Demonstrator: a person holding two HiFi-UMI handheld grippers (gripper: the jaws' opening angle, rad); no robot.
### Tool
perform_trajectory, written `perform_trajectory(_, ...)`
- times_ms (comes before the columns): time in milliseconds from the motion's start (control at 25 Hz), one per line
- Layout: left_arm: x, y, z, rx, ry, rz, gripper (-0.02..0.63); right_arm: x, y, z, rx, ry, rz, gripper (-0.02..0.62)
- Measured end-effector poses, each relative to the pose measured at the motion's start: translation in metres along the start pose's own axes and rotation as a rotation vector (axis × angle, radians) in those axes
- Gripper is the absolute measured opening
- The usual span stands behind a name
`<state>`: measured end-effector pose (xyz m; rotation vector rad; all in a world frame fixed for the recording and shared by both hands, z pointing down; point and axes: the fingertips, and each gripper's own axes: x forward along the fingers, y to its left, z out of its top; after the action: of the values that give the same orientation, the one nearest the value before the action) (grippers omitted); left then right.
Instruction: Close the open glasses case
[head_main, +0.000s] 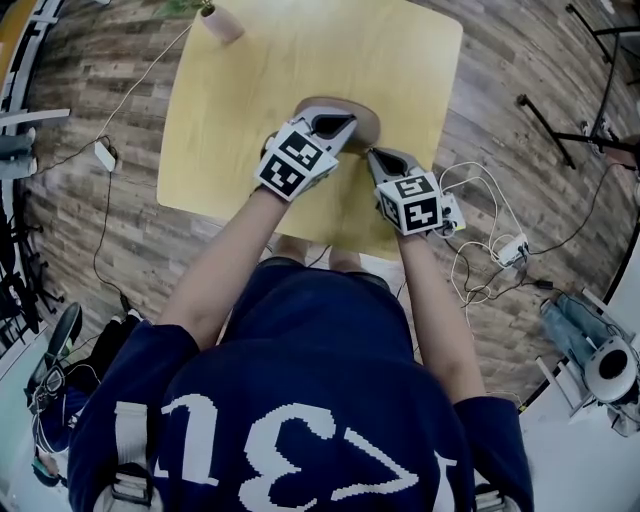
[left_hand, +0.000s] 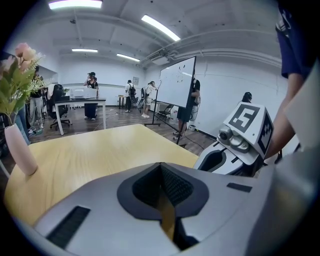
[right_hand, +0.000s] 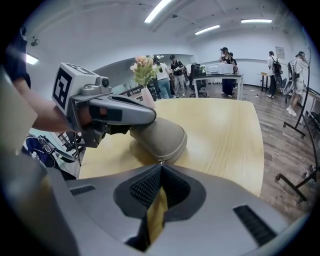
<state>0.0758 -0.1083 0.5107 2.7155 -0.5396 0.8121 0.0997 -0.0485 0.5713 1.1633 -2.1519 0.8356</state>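
A khaki zip glasses case (right_hand: 161, 136) lies on the yellow wooden table (head_main: 250, 80), with its lid down. My left gripper (head_main: 343, 123) is shut and lies on top of the case (head_main: 366, 120), with nothing between its fingers (right_hand: 131, 113). In the left gripper view the case is hidden under that gripper (left_hand: 161, 165). My right gripper (right_hand: 160, 166) is shut, its tips on the small metal zipper pull (right_hand: 160, 161) at the case's near end. In the head view the right gripper (head_main: 373, 153) sits just right of the case. The right gripper (left_hand: 220, 159) also shows from the left gripper's camera.
A pink vase with flowers (head_main: 220, 22) stands at the table's far left corner (left_hand: 20, 150). Cables and a power strip (head_main: 490, 250) lie on the floor to the right. People, desks and a whiteboard (left_hand: 176, 82) stand far behind.
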Motion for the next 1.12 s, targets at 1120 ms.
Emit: perform_trajectory(1120, -0.038, -0.025, -0.031, -0.009, 0.016, -0.066, 0.012, -0.015, 0.052, -0.02, -0.355, 0.124, 0.252, 0.025)
